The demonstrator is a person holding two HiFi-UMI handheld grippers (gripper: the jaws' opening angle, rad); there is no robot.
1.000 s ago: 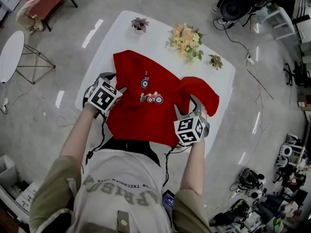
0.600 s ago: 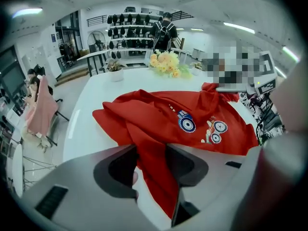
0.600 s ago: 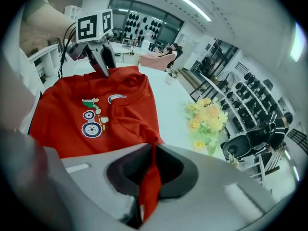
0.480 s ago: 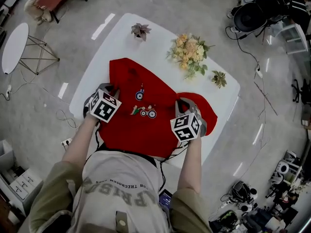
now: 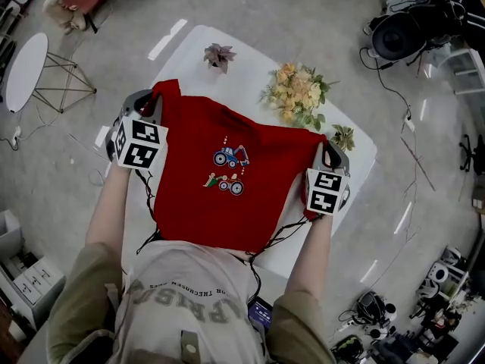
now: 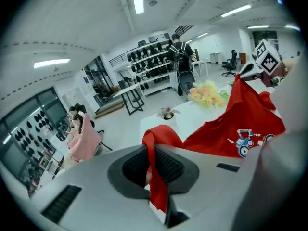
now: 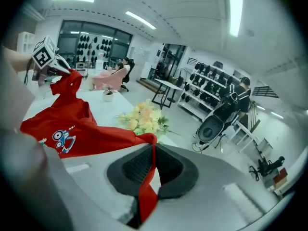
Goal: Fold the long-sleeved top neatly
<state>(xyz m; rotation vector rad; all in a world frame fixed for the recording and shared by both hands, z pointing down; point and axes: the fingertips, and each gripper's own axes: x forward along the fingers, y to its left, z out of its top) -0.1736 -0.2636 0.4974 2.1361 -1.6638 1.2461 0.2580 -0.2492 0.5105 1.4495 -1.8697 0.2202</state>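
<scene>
The red long-sleeved top (image 5: 227,188), with a small tractor print, hangs spread between my two grippers above the white table (image 5: 189,44). My left gripper (image 5: 148,101) is shut on the top's left upper corner. Its jaws have just been closing, and a fold of red cloth (image 6: 156,177) is pinched between the pads. My right gripper (image 5: 324,149) is shut on the right upper corner, with a strip of red cloth (image 7: 147,186) caught between its pads. The lower hem drapes toward the person's body. Each gripper view shows the other gripper, the right (image 6: 263,64) and the left (image 7: 47,57), at the far end of the top.
A bouquet of pale flowers (image 5: 297,91) lies on the table just beyond the top. A small potted plant (image 5: 219,54) stands at the far edge and another (image 5: 342,137) near my right gripper. A round side table (image 5: 21,68) stands on the floor at the left.
Both grippers have closed on the top, moved apart and away from the body, and lifted it off the table. It now hangs stretched instead of lying crumpled.
</scene>
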